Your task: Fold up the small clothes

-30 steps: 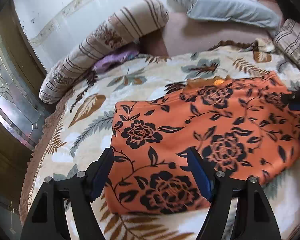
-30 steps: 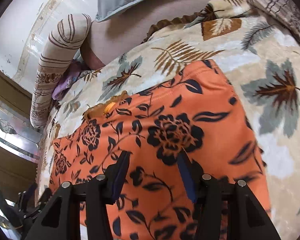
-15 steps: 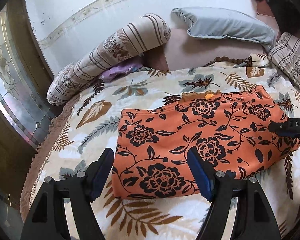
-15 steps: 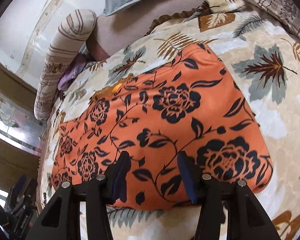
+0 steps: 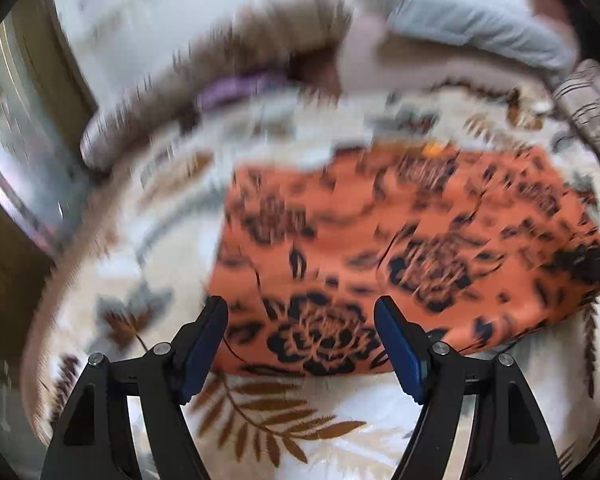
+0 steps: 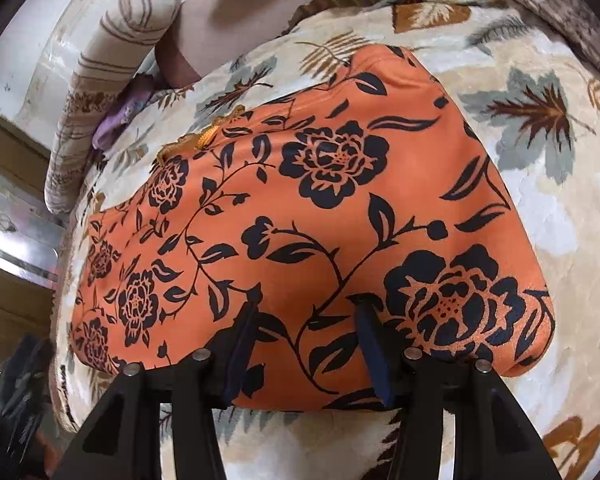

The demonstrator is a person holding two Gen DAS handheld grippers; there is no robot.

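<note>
Orange cloth printed with black roses, a folded garment [image 6: 324,216], lies flat on the leaf-patterned blanket [image 6: 540,184] that covers the bed, and both my grippers hang over its near edge. My left gripper [image 5: 300,344] stands with its blue-padded fingers [image 5: 204,348] spread wide, one over the garment's near left corner and the other further along the same edge; the pads are apart from the cloth and grip nothing. That view is smeared with blur, so fine detail beyond the fingers is lost. My right gripper [image 6: 304,336] is set narrower, its fingers [image 6: 370,344] open over the garment's near right part, with orange fabric showing between them; whether the tips touch the cloth I cannot tell, but they are not pinched on it. A small orange trim [image 6: 204,140] peeks out at the garment's far edge. Beyond the blanket a striped bolster [image 6: 112,80] leans against the white wall, a purple cloth [image 6: 116,124] is tucked beside it, and a grey pillow [image 5: 468,32] lies further back.
</note>
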